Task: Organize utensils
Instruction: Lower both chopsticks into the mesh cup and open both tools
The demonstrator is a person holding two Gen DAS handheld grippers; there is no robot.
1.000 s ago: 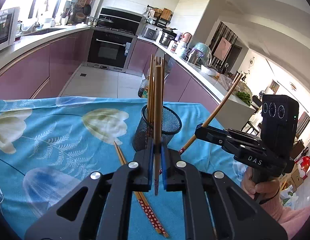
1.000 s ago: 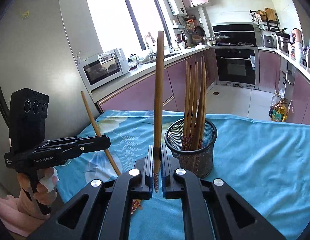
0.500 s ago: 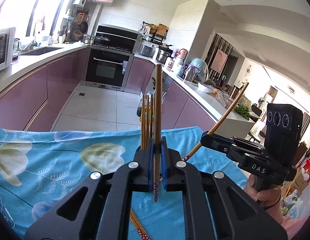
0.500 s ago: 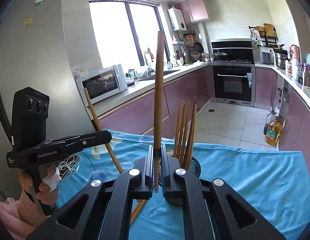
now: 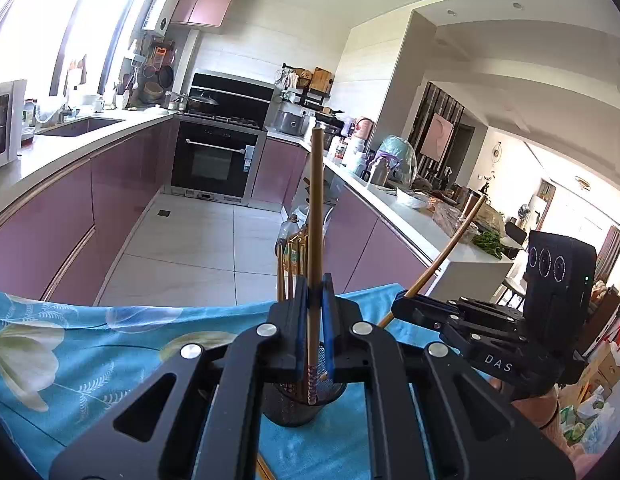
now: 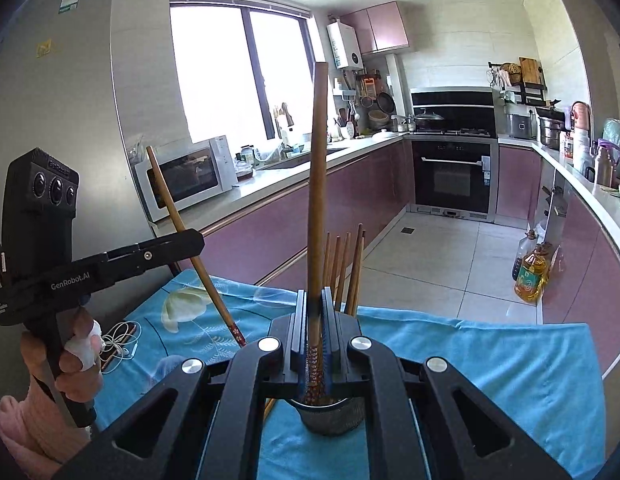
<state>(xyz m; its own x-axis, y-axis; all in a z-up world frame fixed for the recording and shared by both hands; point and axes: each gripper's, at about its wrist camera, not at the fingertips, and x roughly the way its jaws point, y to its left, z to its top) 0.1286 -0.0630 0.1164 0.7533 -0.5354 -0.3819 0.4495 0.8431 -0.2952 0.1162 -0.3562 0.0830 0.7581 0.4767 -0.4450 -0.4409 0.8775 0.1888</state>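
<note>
My left gripper is shut on a brown chopstick held upright, its patterned lower end over the black mesh cup. My right gripper is shut on another chopstick, also upright above the same cup. Several chopsticks stand in the cup. The left gripper shows in the right wrist view with its chopstick tilted. The right gripper shows in the left wrist view with its chopstick.
The table has a blue flowered cloth. A loose chopstick lies on it below the cup. White earphones and a phone lie at the cloth's left edge. Kitchen counters and an oven stand beyond.
Both grippers have risen and moved over the mesh cup, each keeping its chopstick. The cup now sits right beneath the fingertips in both views.
</note>
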